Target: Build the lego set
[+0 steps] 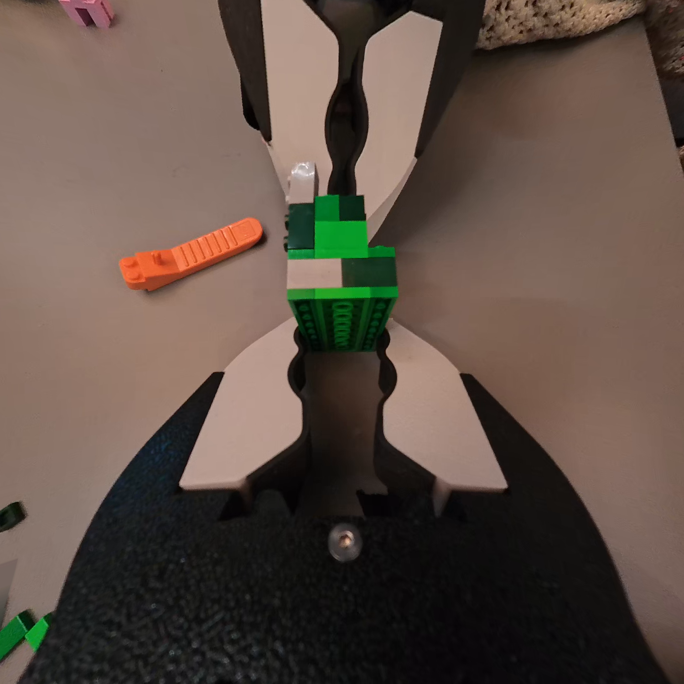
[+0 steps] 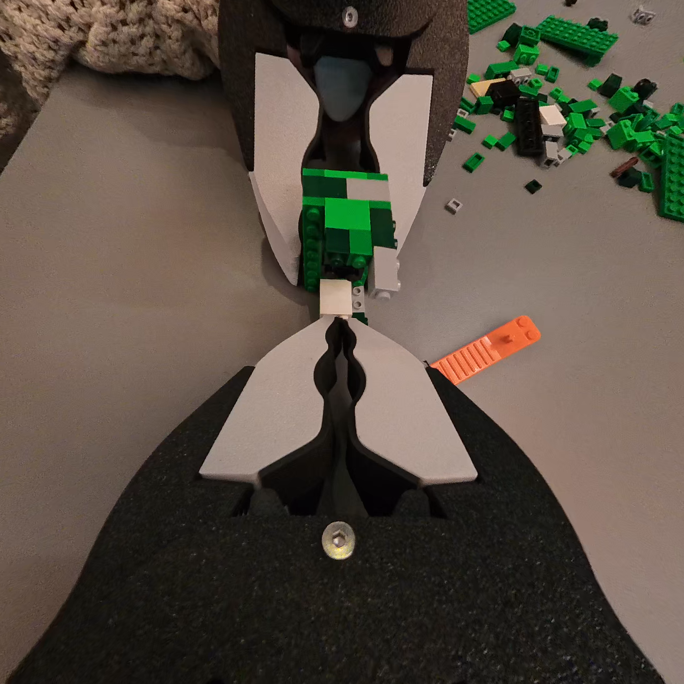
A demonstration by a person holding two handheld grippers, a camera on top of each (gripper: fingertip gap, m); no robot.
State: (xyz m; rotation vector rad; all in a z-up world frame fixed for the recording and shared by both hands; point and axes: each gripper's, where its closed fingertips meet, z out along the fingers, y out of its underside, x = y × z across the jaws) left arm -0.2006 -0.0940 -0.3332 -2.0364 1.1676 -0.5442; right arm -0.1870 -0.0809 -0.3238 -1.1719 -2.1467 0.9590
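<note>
a: the left gripper (image 1: pixel 340 333) was clamped on the base end of the green model (image 1: pixel 340 274), its two fingers pressed against the sides of the studded plate, so the model sat lifted between the two tools rather than on the table (image 1: pixel 111 148).

b: and the right gripper (image 2: pixel 337 321)?

a: its fingers were drawn almost together, pinching a small white brick (image 2: pixel 335 301) at its near edge. that brick sat against the open end of the model, just beside a grey piece (image 2: pixel 385 274). whether it was fully pressed home could not be told.

b: so how far along was the build?

a: early to middling, by the look of it. the model was only a small block of light and dark green with a grey patch. a large pile of loose bricks (image 2: pixel 577 107) and a few green plates lay well apart on the table, all unused, so most of the set seemed left to do.

b: anything else around?

a: an orange brick separator (image 1: pixel 192 251) lay near the model, a pink piece (image 1: pixel 90 13) at the far corner, and a knitted blanket (image 2: pixel 103 33) past the table edge.
</note>
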